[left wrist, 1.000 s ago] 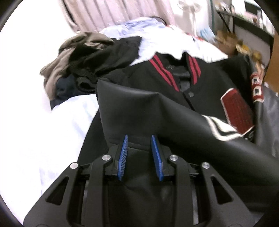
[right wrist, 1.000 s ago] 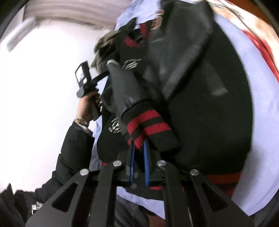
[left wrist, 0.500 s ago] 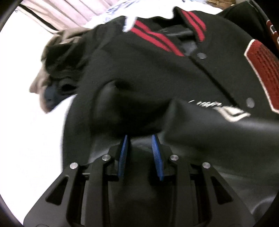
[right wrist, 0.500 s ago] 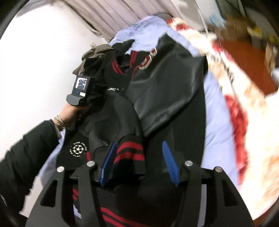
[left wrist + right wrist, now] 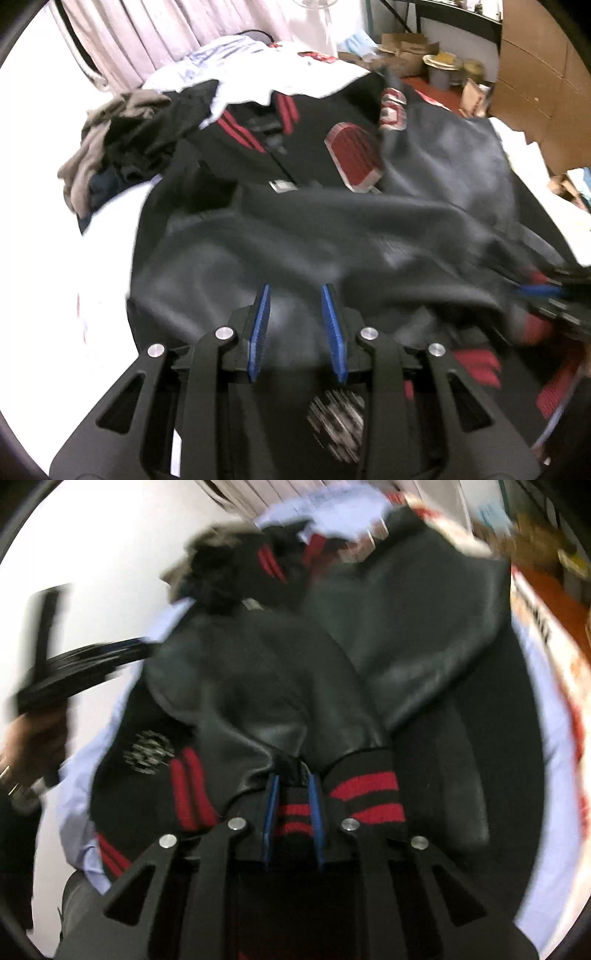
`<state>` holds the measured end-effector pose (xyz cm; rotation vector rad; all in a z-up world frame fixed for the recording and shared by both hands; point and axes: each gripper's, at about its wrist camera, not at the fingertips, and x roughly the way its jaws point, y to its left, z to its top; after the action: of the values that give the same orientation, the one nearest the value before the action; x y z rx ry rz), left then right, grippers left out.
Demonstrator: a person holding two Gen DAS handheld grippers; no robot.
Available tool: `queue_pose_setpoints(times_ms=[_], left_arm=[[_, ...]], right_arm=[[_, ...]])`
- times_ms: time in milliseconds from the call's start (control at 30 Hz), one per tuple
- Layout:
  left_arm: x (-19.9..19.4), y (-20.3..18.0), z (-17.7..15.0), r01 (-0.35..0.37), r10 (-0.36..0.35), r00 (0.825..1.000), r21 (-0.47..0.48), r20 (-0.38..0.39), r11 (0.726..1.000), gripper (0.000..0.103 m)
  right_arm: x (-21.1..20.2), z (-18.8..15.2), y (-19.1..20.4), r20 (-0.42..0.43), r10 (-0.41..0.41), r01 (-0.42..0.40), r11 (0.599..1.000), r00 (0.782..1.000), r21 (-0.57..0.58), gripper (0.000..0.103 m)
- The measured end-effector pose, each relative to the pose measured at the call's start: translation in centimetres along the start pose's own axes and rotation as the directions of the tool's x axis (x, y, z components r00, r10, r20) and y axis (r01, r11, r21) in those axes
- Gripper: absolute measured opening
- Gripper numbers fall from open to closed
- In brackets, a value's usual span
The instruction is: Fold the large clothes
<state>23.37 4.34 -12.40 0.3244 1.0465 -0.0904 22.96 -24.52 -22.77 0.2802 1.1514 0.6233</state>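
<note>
The jacket (image 5: 332, 229) lay spread on the bed (image 5: 55, 240), collar toward the far edge beside a heap of clothes (image 5: 122, 140). The left gripper (image 5: 297, 325) hovered over a sleeve with fingers apart, holding nothing. Only the right wrist view showed the right gripper (image 5: 293, 812), its fingers narrowed on the striped cuff (image 5: 295, 814).

Ahead of the left gripper (image 5: 295, 328) the jacket's leather sleeve (image 5: 332, 236) lies across the path. A pile of clothes (image 5: 122, 136) blocks far left; bare white bedsheet (image 5: 74, 258) lies open to its left.
</note>
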Motion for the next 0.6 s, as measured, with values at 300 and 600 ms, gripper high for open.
queue_pose_setpoints(times_ms=[300,600], left_arm=[[-2.1,0.4,-9.8,0.025,-0.043,0.992,-0.153,-0.118,0.988,0.030],[-5.1,8.4,-11.7,0.033,-0.044,0.998,-0.283,-0.035,0.959,0.058]], right_arm=[[-1.8,-0.4,0.5,0.026,0.027,-0.026,0.999,0.999,-0.043,0.017],[-8.3,-8.5,13.5,0.204,0.068,0.034,0.888,0.977,-0.458,0.057]])
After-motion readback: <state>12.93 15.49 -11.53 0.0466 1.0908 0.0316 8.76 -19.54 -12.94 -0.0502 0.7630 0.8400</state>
